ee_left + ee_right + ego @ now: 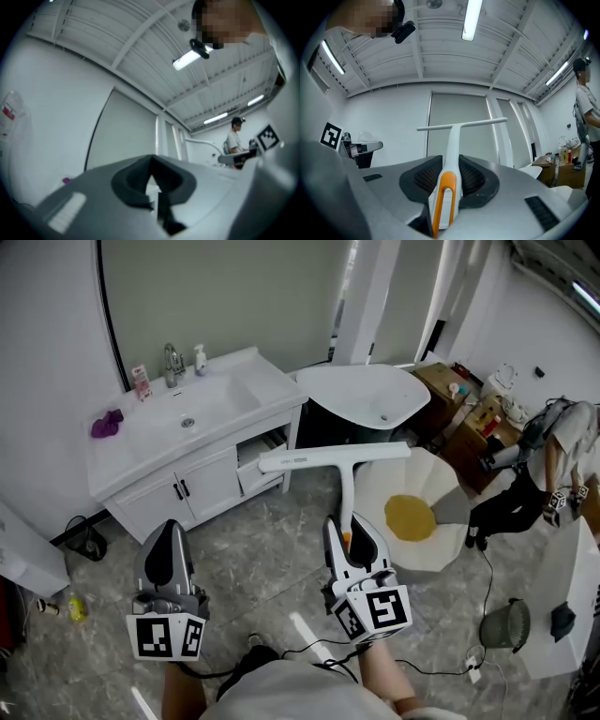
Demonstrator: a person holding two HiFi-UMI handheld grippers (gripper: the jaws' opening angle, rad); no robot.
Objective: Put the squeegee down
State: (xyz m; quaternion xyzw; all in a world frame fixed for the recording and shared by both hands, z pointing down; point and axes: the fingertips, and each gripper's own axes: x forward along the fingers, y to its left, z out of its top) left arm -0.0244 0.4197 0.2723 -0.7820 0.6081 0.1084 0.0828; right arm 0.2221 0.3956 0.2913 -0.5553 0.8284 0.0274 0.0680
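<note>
Squeegee (453, 136) between right gripper (451, 169) jaws

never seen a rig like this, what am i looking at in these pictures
No robot here: a person carries two hand-held, two-jaw grippers. The head view looks down from a camera on their head; the other two come from cameras on the grippers. The right gripper is clamped on the handle of a white plastic T-shaped squeegee. The left gripper is shut and empty. Beyond them stands a white bathroom vanity with a purple cloth on it.
</note>
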